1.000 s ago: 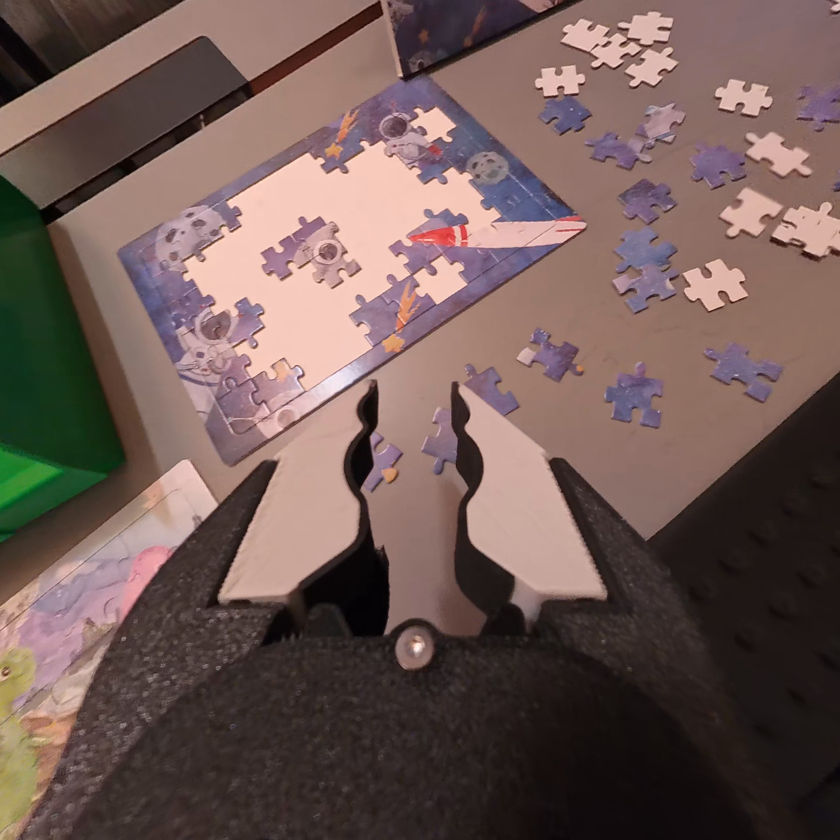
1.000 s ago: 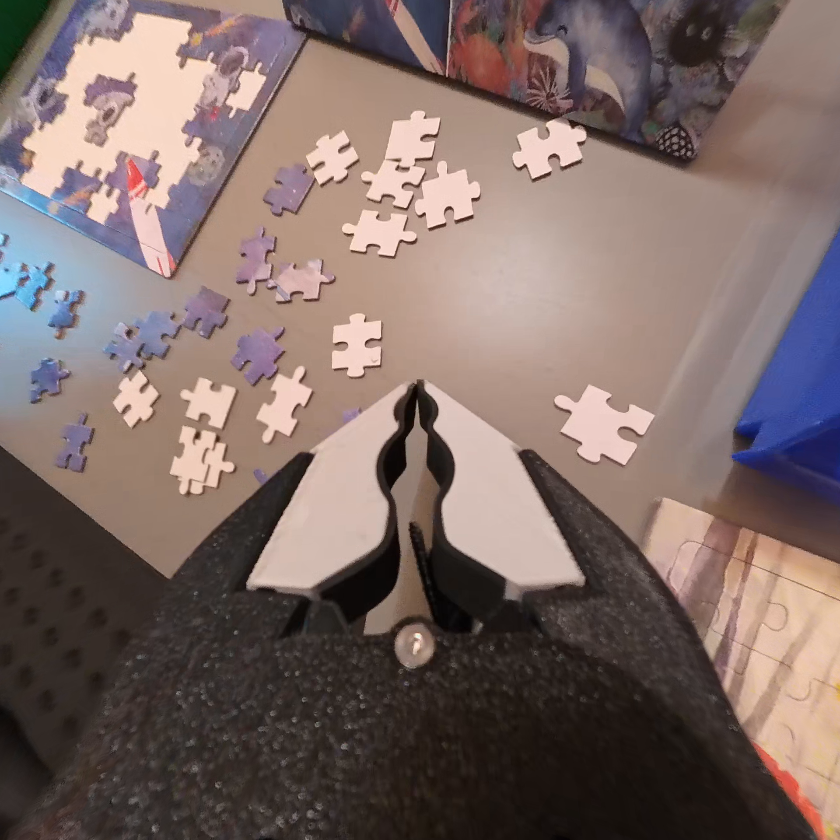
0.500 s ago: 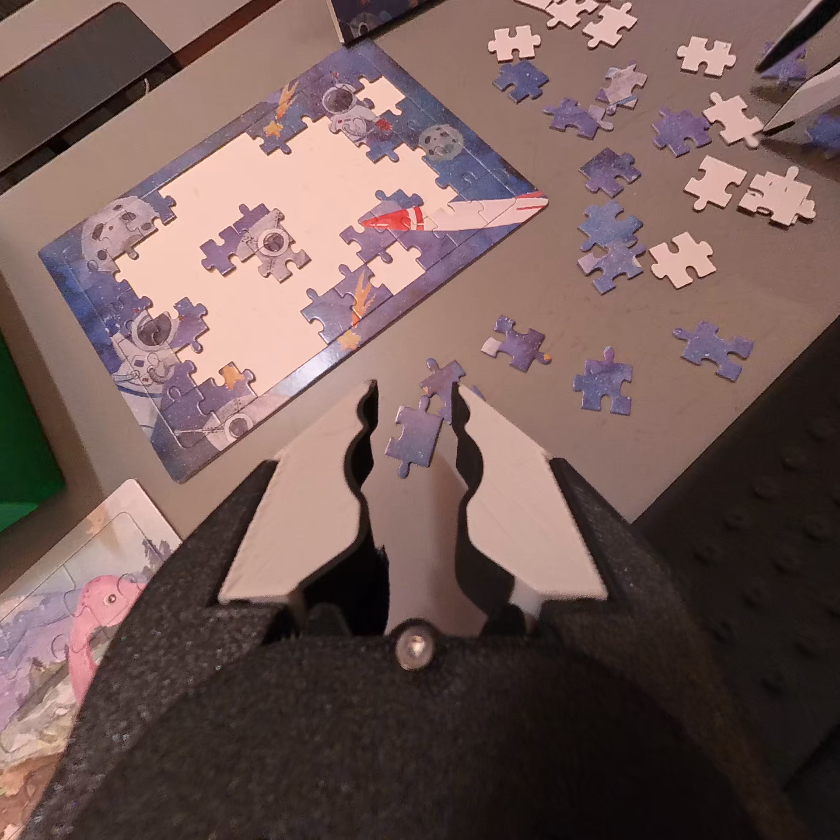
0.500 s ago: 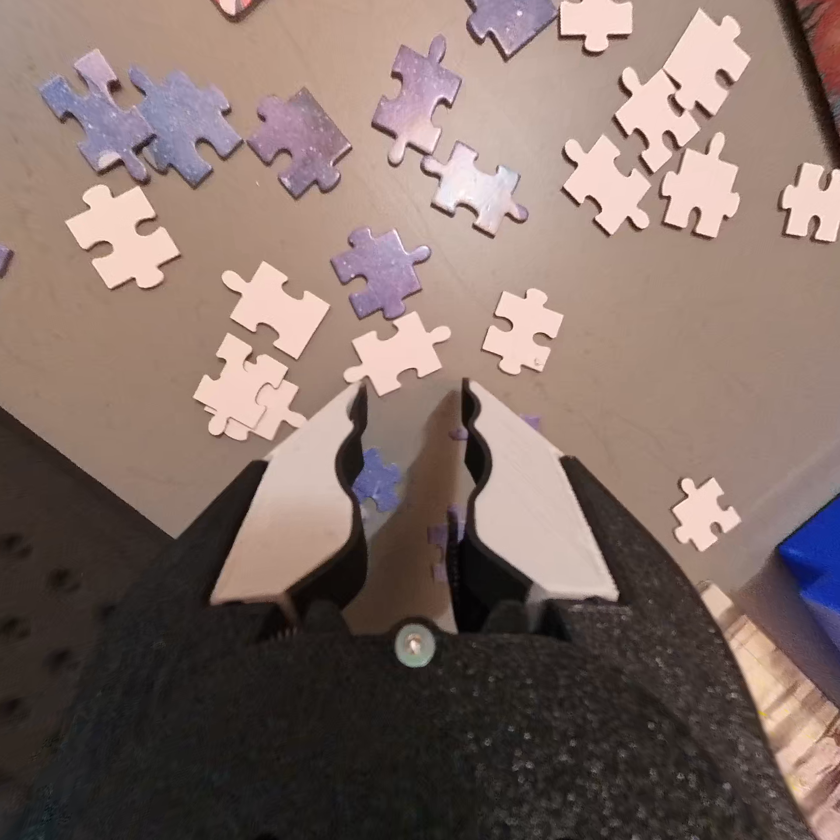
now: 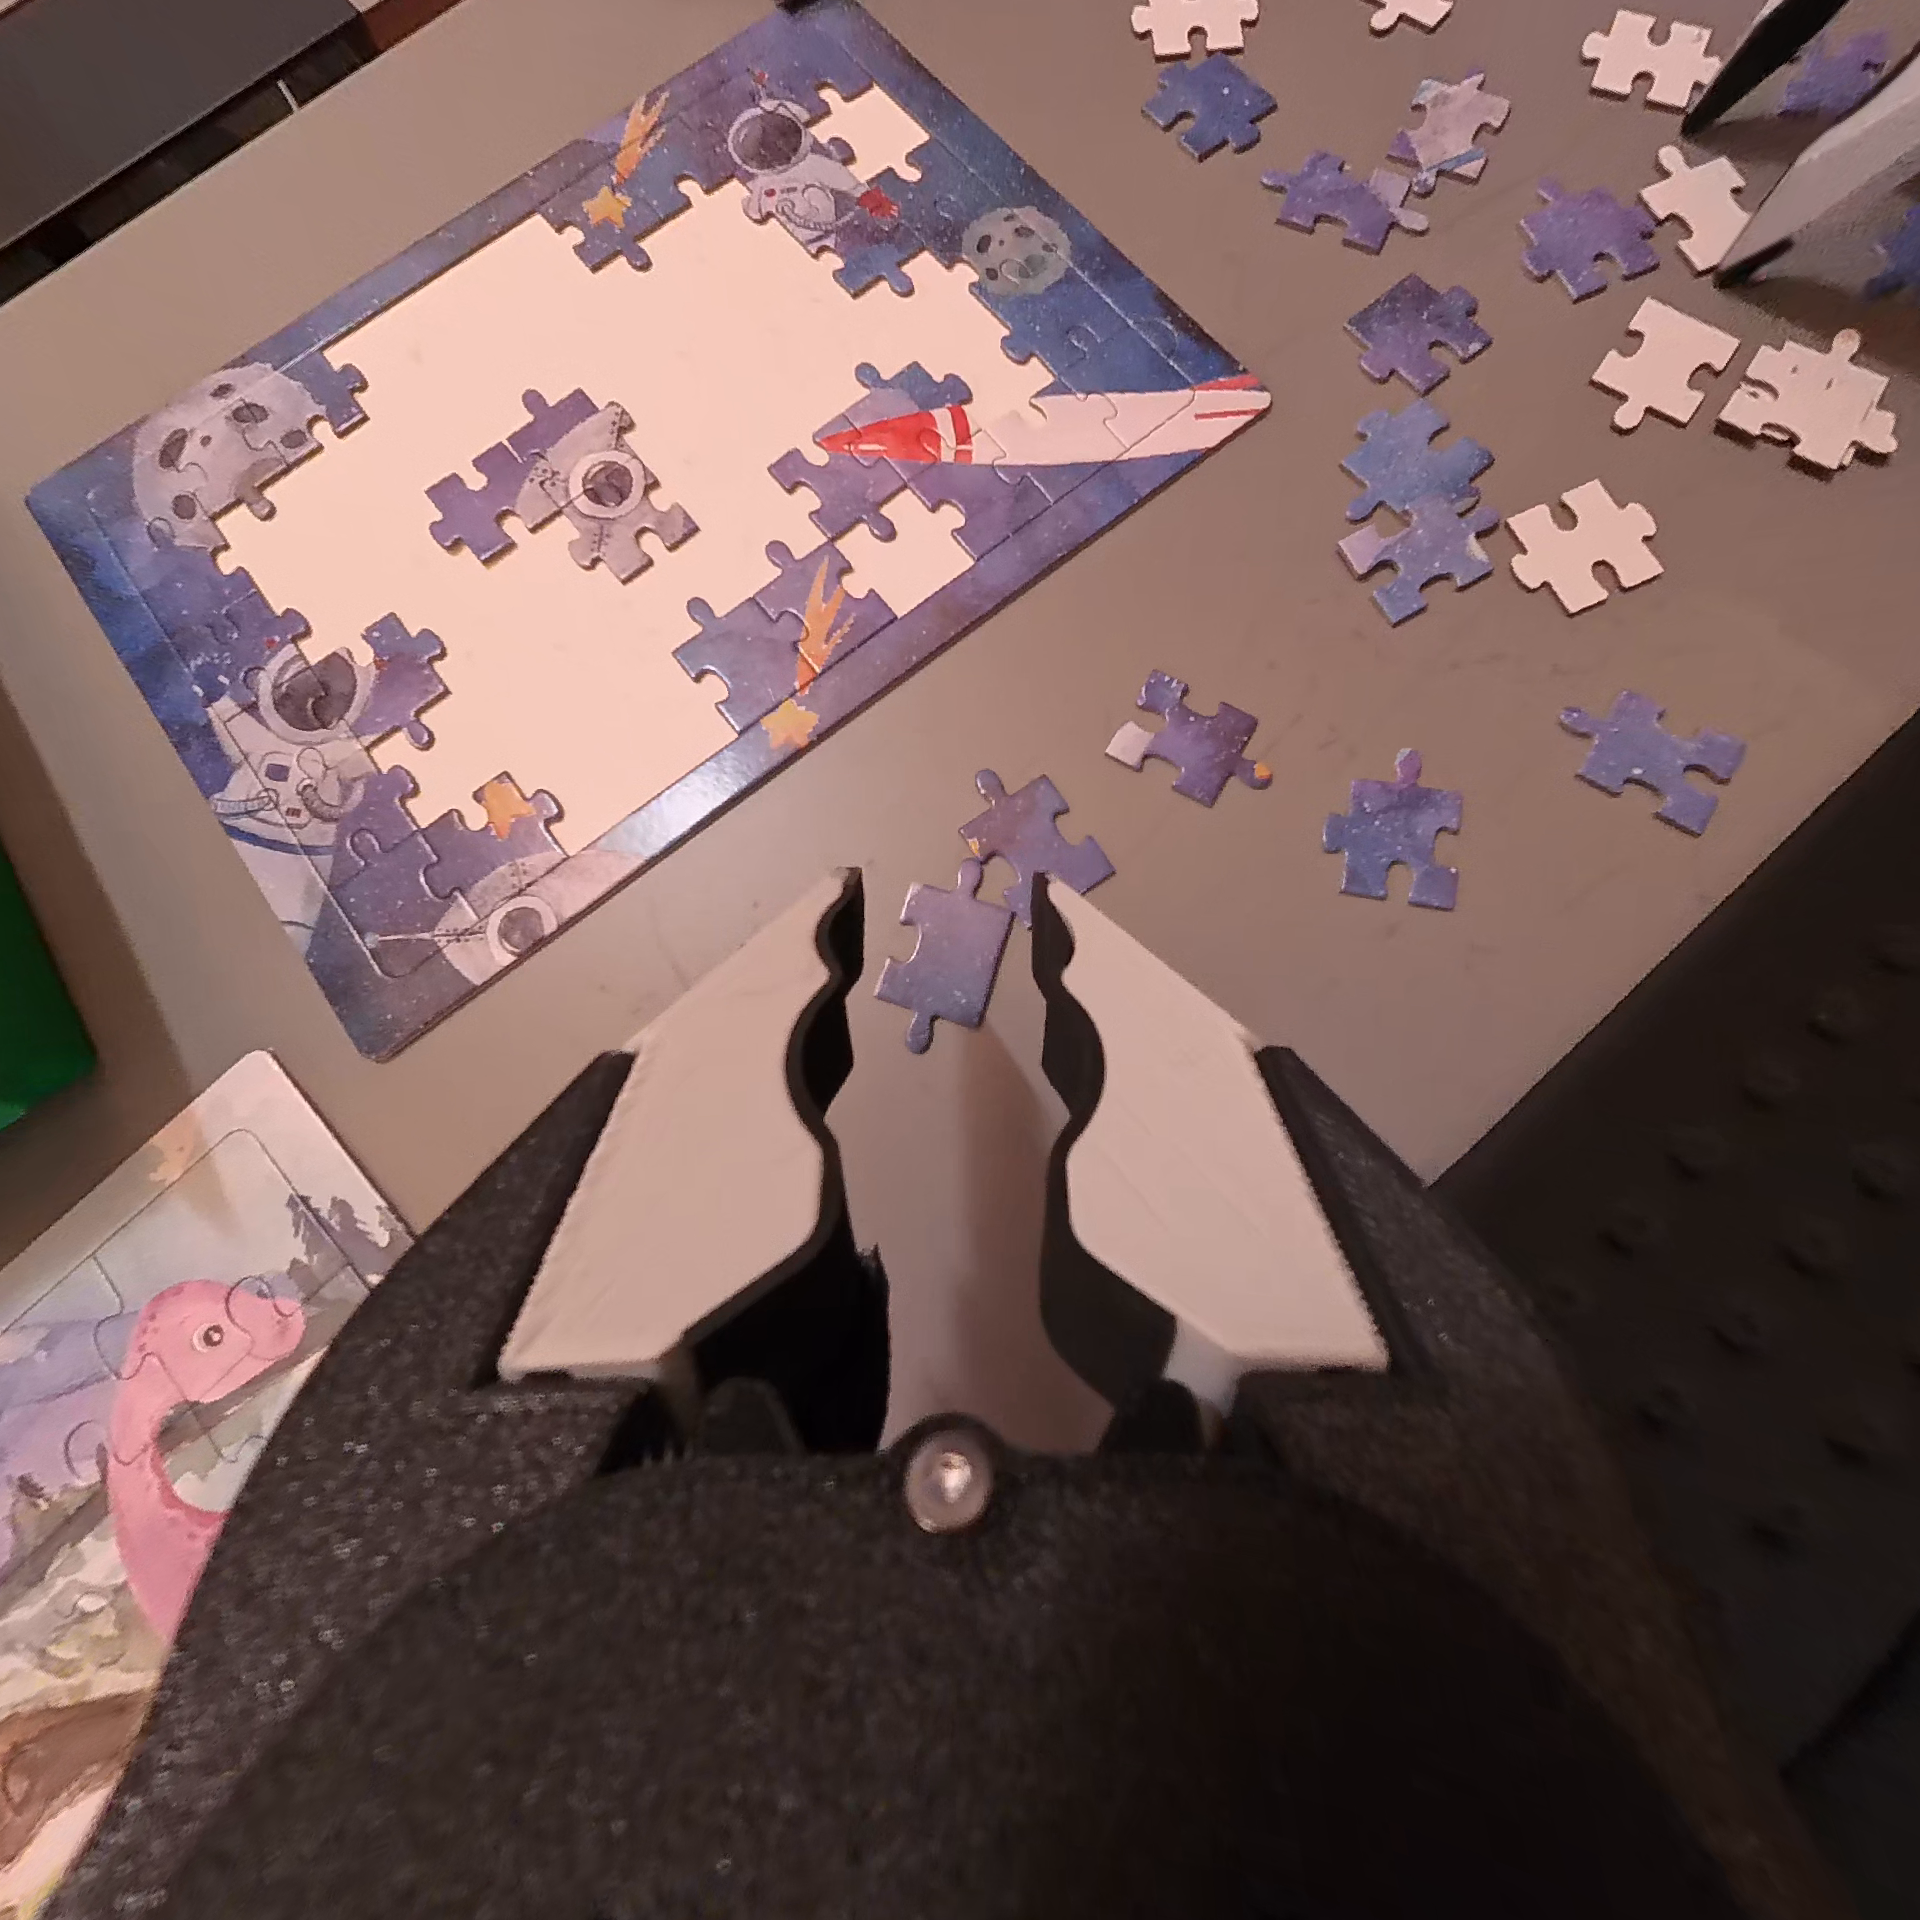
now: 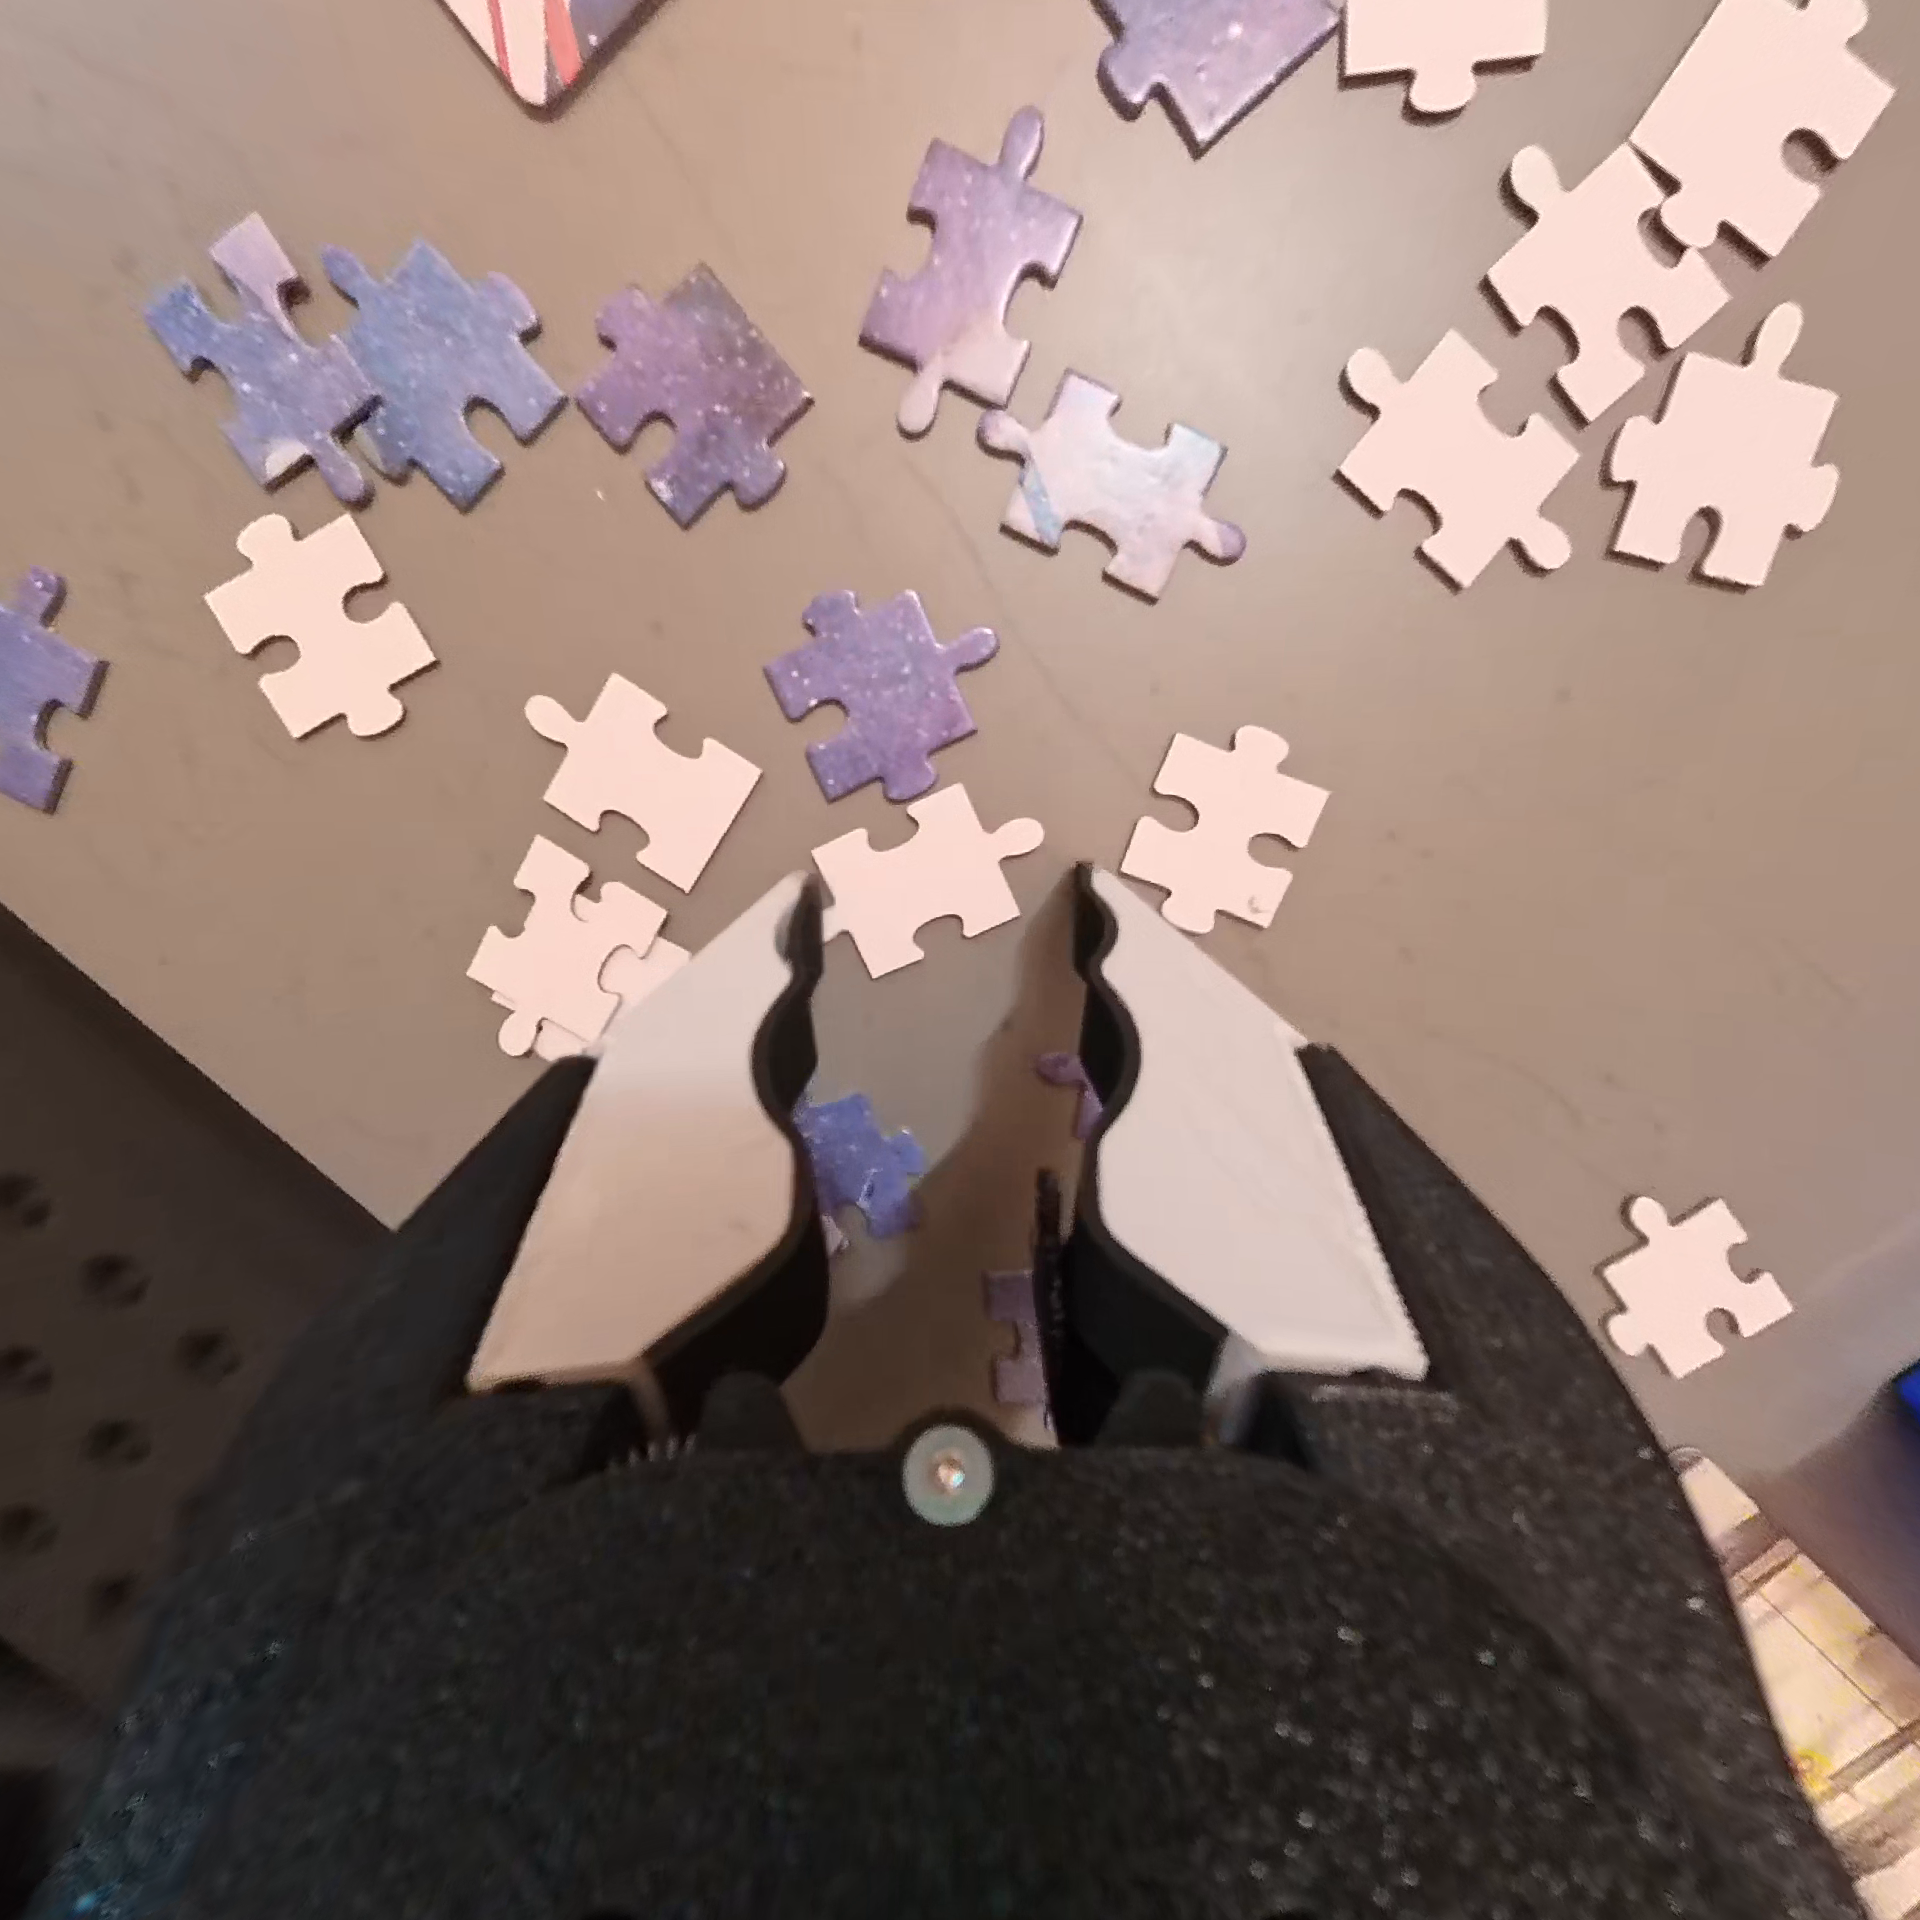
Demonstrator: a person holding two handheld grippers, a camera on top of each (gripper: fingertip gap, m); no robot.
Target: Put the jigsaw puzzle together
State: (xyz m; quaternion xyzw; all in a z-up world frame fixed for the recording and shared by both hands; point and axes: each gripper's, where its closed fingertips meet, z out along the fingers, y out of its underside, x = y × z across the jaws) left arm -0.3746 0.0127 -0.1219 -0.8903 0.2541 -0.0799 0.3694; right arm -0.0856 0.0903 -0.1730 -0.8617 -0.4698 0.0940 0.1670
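Left wrist view: the left gripper [image 5: 945, 883] is seen with jaws parted and nothing clamped. A blue piece [image 5: 943, 961] lies flat on the grey table [image 5: 1039, 665] between the fingertips, near the table's front edge; contact with either finger cannot be judged. A second blue piece [image 5: 1039, 836] lies just beyond it, partly behind the right fingertip. Farther in, the space puzzle tray [image 5: 623, 499] is seen only in this view as a whole: border and several clusters are filled, the white middle is largely bare. A dinosaur puzzle [image 5: 177, 1351] is noted at the near left corner of the table, a green box [image 5: 42, 997] at the left edge. Loose blue and white-backed pieces are scattered right of the tray. The right gripper [image 5: 1797, 135] enters at the far right, above those pieces.

Right wrist view: the right gripper [image 6: 945, 883] is seen with jaws spread wide, empty. A white-backed piece [image 6: 920, 878] lies on the table [image 6: 1455, 779] between and just beyond the fingertips; a small blue piece [image 6: 862, 1153] is seen below the gap, nearer the front edge. Another white-backed piece [image 6: 1226, 826] lies just beside the right fingertip. Only one corner of the tray [image 6: 561, 52] shows at the top. A black perforated surface [image 6: 104, 1299] adjoins the table's front edge.
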